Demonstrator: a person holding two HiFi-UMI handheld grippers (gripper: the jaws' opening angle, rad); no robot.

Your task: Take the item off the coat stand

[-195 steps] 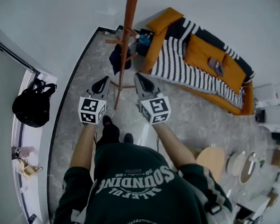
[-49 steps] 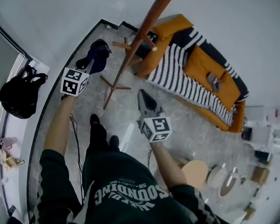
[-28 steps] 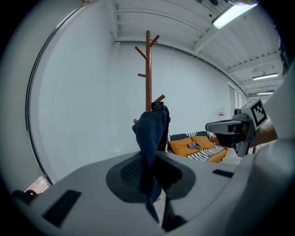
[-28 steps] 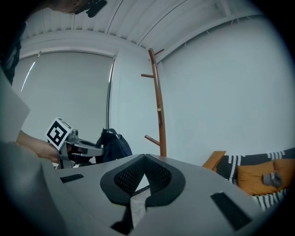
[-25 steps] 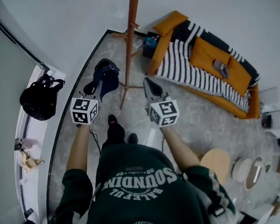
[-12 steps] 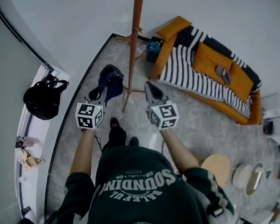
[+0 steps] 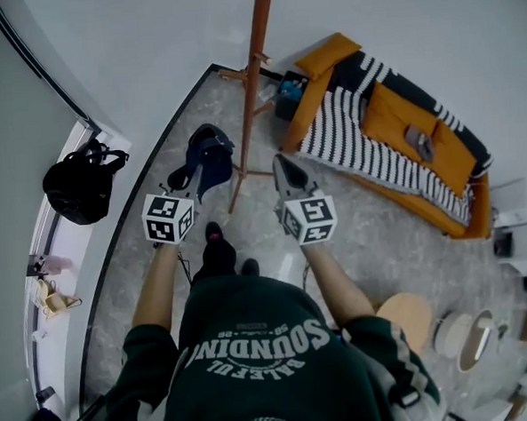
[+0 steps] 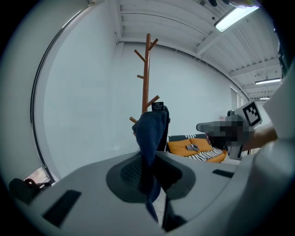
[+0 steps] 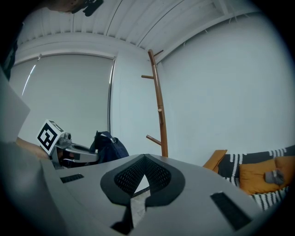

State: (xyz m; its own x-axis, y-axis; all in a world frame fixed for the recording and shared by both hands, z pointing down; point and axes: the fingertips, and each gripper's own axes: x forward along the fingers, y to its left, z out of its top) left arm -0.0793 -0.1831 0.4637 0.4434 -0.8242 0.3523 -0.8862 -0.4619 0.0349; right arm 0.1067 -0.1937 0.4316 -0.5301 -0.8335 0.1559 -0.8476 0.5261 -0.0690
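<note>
Gripping a dark blue fabric item (image 8: 151, 131), the left tool (image 7: 197, 174) has its jaws closed on a fold of the cloth. The fabric rises out of the jaws and folds over above them, with a small black tab at its top, and a thin tail hangs down below the pads. In the head view the item sits at the far end of the left tool, clear of the coat stand (image 7: 251, 81) and just to the left of its wooden pole, above the grey floor (image 7: 159, 256). It touches no peg. In the left gripper view the item stands in front of the lower part of the pole, hiding it.

The right tool (image 7: 283, 167) is held beside the left one, to the right of the pole, with its jaws shut and nothing between them. Its own view shows the item off to the left, well apart from it.

An orange sofa (image 7: 392, 126) with a striped cover lies to the far right, and a black backpack (image 7: 77, 183) rests on the ledge at the left.
</note>
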